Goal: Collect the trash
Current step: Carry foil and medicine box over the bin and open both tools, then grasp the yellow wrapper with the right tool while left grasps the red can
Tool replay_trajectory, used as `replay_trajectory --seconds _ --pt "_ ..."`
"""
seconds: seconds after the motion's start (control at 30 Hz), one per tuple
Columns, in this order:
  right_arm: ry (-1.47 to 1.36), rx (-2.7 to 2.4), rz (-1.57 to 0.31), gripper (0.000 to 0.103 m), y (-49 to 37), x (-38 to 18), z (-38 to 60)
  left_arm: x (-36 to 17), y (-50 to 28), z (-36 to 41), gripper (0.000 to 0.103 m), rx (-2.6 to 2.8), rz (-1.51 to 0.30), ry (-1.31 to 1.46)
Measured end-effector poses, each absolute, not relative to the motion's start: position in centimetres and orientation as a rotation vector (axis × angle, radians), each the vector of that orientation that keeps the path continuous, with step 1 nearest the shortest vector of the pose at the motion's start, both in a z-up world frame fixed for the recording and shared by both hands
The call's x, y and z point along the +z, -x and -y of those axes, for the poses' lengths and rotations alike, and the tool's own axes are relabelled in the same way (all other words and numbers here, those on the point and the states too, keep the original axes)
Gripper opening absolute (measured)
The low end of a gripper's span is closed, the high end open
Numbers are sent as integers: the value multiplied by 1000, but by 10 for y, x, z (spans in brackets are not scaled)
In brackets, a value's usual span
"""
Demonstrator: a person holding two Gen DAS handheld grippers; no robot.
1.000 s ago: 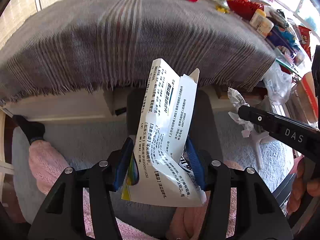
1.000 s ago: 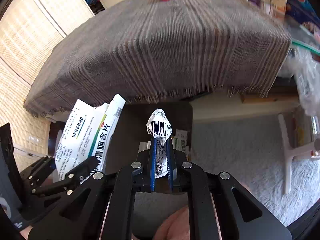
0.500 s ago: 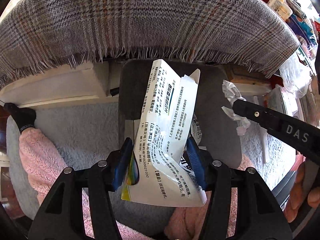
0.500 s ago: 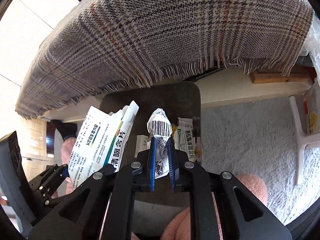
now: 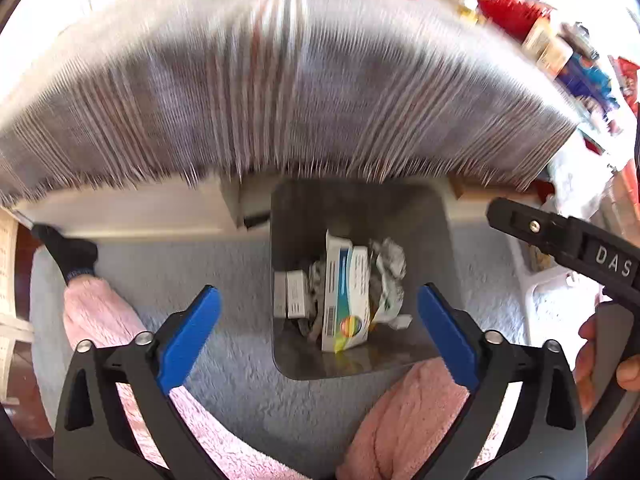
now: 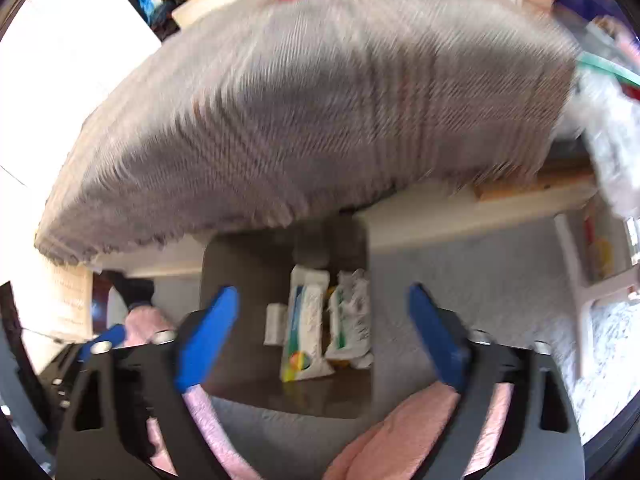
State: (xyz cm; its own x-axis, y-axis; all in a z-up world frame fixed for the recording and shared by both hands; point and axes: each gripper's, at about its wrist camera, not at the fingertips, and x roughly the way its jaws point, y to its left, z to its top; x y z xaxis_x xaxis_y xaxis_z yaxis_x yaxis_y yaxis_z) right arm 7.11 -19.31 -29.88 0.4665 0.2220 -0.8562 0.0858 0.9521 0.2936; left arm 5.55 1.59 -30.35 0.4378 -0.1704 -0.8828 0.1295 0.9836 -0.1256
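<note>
A dark grey trash bin stands on the carpet under the table edge. Inside it lie a white medicine box, a crumpled paper wad and a small white box. My left gripper hovers above the bin with its jaws opening wide and nothing between its blue pads. My right gripper is also over the bin, its jaws opening and empty. The right gripper's black finger shows at the right of the left wrist view.
A plaid grey tablecloth hangs over the table edge just beyond the bin. Red and coloured clutter lies on the far table. The person's pink-trousered legs flank the bin. A white plastic stool stands at the right.
Both grippers have opened wide. The medicine box left the left gripper and the paper wad left the right gripper; both now lie in the bin. The views have swung and blurred.
</note>
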Motion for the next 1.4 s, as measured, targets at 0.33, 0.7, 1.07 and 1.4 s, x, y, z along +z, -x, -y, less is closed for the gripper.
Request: replay_trajectory --seconds 0.33,0.7,1.07,1.4 --pt "-317 45 -945 100 -89 -225 238 -230 -85 1 95 -217 -938 31" --pt "-372 24 -906 100 -179 -193 276 -189 -180 29 95 -224 -865 32" --pt "-296 -6 -907 61 -293 -197 281 -185 -292 67 95 -232 -861 -27" --pt "-264 -18 -996 30 -363 -225 273 -199 -353 95 95 -253 -894 -55"
